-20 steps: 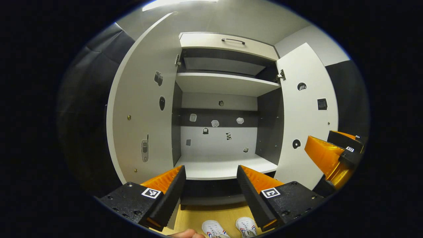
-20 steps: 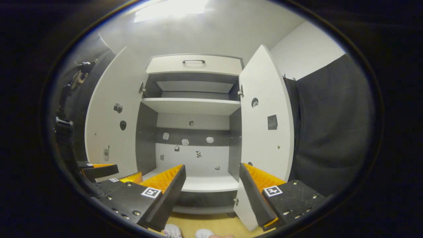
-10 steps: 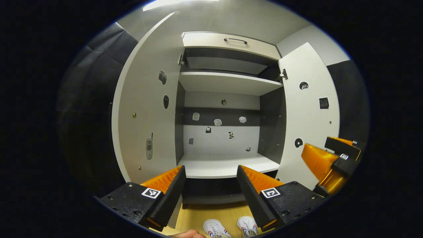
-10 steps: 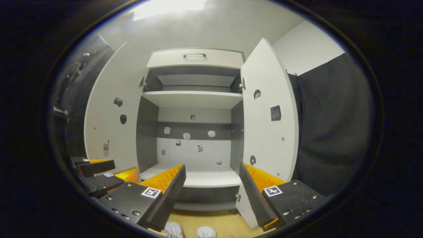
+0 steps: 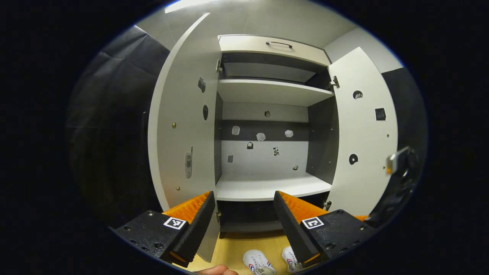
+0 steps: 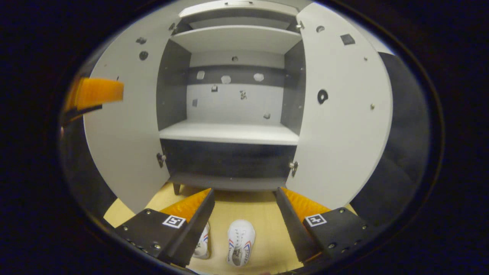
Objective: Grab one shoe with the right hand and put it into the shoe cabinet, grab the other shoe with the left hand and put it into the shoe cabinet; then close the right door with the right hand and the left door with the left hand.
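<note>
Overall stage: very early, by my reading; nothing is stowed and no step looks finished.
Shoes: both lie on the wooden floor [image 6: 263, 214] in front of the shoe cabinet [image 6: 229, 131]. In the right gripper view the right-hand shoe [image 6: 240, 241] sits between that gripper's fingers but apart from them; the left-hand shoe [image 6: 202, 244] is partly behind one finger.
Right gripper [image 6: 244, 214]: fingers spread wide, holding nothing, angled down over the shoes.
Left gripper [image 5: 242, 214]: fingers likewise apart and empty, aimed at the open cabinet.
Doors: the left door [image 5: 183, 126] and right door [image 5: 363, 133] both stand open.
Remaining: grab and stow each shoe, then shut the right door and the left door.
Shelves: the lower shelf [image 5: 267, 189] looks bare.
Hard to read: both shoes are cut off at the bottom edge in the left gripper view; the small stickers on the back panel are too small to make out.
</note>
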Demonstrator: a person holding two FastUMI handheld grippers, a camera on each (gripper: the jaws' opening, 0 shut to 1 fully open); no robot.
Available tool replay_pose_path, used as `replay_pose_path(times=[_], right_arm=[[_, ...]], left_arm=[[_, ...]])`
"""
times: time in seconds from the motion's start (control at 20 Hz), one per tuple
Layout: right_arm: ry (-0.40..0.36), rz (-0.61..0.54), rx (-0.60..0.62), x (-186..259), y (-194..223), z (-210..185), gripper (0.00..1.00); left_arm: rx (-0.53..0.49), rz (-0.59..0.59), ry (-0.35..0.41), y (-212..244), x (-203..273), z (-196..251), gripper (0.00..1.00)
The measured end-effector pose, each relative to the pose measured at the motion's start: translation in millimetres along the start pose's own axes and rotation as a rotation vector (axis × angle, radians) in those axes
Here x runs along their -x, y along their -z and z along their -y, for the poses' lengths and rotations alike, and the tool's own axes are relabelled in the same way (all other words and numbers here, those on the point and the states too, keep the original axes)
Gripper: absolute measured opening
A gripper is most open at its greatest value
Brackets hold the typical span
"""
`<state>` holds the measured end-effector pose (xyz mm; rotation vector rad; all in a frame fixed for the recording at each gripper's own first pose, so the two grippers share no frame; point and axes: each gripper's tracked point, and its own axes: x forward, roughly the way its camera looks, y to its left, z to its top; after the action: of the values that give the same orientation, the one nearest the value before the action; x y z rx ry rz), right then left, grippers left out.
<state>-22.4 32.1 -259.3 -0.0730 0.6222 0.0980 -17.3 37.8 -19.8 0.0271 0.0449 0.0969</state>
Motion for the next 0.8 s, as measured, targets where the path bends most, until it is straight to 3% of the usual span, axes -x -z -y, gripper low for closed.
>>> replay_pose_path(times=[0.3, 0.55, 0.8], right_arm=[[-0.074, -0.267, 0.03, -40, 117, -29, 0.98], [-0.071, -0.457, 0.032, -61, 191, -31, 0.68], [-0.067, -0.608, -0.007, -69, 237, -35, 0.69]], left_arm=[[-0.012, -0.04, -0.031, 13, 1, -17, 0.94], [-0.017, -0.056, -0.048, 20, -2, -26, 0.94], [-0.015, -0.081, -0.043, 30, -7, -29, 0.95]])
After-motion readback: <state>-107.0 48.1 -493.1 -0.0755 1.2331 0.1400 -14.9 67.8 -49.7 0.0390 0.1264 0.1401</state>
